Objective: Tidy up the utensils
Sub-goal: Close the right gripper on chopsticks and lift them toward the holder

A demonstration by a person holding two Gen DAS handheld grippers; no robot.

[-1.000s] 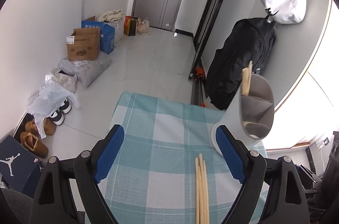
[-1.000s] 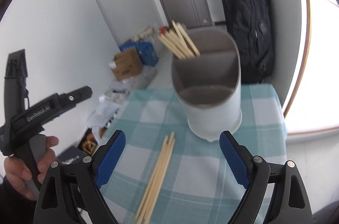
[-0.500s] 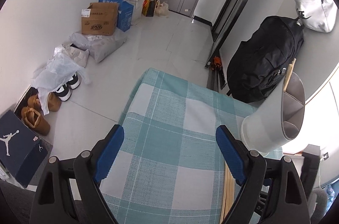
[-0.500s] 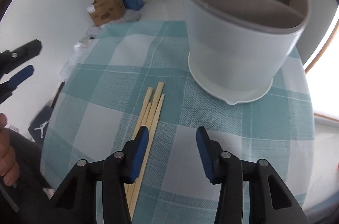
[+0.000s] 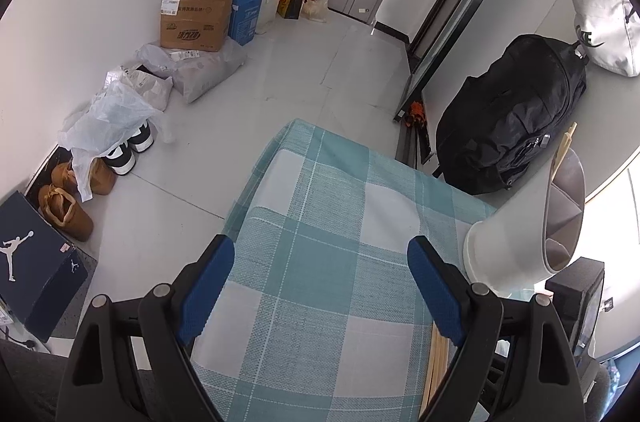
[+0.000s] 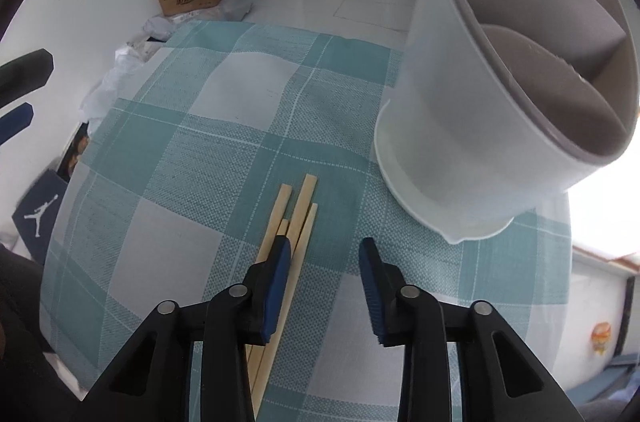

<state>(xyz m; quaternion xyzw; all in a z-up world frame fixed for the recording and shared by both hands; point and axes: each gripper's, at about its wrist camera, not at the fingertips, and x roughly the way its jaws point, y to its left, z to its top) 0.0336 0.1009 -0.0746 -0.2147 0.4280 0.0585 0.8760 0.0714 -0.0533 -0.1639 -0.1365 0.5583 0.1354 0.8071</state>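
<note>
A bundle of wooden chopsticks (image 6: pixel 294 222) is shown lying flat on the teal checked tablecloth (image 6: pixel 224 126), side by side and touching, presumably laid out there for collection into the divided utensil holder (image 6: pixel 500 82). The long axis of the bundle is seen to run from about 7 o'clock to 1 o'clock in the right wrist view, the far ends being directed toward the holder, which stands just beside them at 2 o'clock. The right gripper (image 6: pixel 324 264) is held low over the near part of the bundle, its fingers partly spread and empty; the left finger lies over the sticks, the gap falling to their right, so a shift leftward is judged necessary before closure. The left gripper (image 5: pixel 320 286) is held spread wide over bare cloth, nothing being gripped. More chopsticks (image 5: pixel 563 152) are visible in the holder's far compartment.
</note>
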